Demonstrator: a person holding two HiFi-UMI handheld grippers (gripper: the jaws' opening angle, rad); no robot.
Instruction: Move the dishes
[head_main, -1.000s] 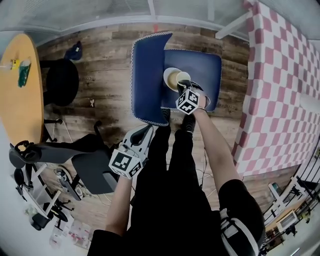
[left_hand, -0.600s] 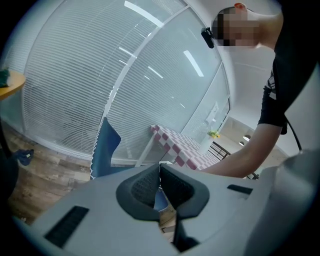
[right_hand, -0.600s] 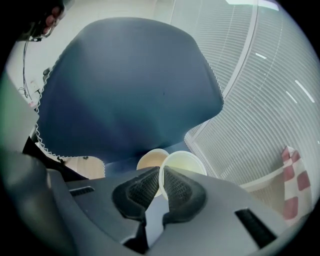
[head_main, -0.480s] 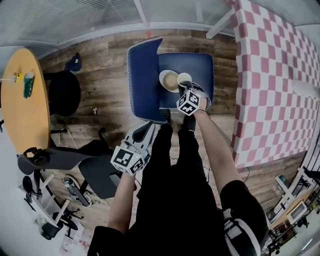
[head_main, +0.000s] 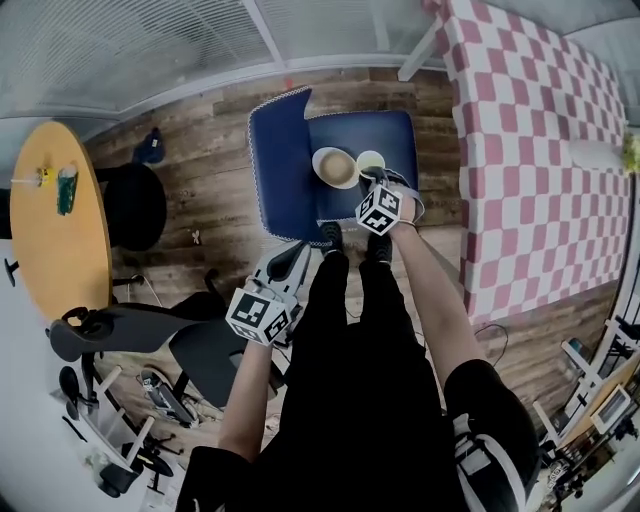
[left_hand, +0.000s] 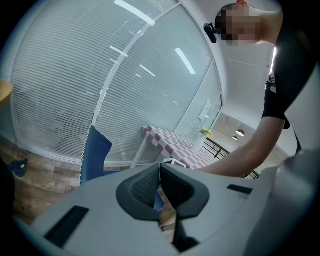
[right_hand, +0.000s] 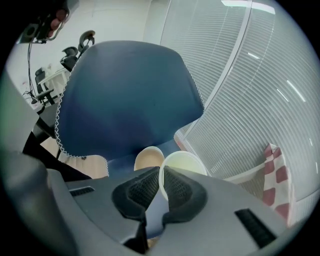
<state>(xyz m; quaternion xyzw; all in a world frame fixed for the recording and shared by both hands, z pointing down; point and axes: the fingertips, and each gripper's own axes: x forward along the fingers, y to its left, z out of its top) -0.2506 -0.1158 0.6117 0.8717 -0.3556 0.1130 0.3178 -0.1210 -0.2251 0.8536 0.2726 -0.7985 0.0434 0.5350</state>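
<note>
Right tool (right_hand: 161, 186) pinching cup (right_hand: 184, 161) rim over blue chair (right_hand: 125, 100).

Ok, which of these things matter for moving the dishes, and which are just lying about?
Job: cup pinched in right gripper; bowl on blue chair.
Lying about: checked table, round wooden table, office chair, idle left gripper.

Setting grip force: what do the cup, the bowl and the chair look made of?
The cup is thin-walled, pale cream and smooth with little gloss. It could be plastic or glazed ceramic; the look leaves it open. The bowl has a similar cream rim and a tan inside, so it is likely the same material. The chair looks like matte blue fabric upholstery with white stitched edging.
</note>
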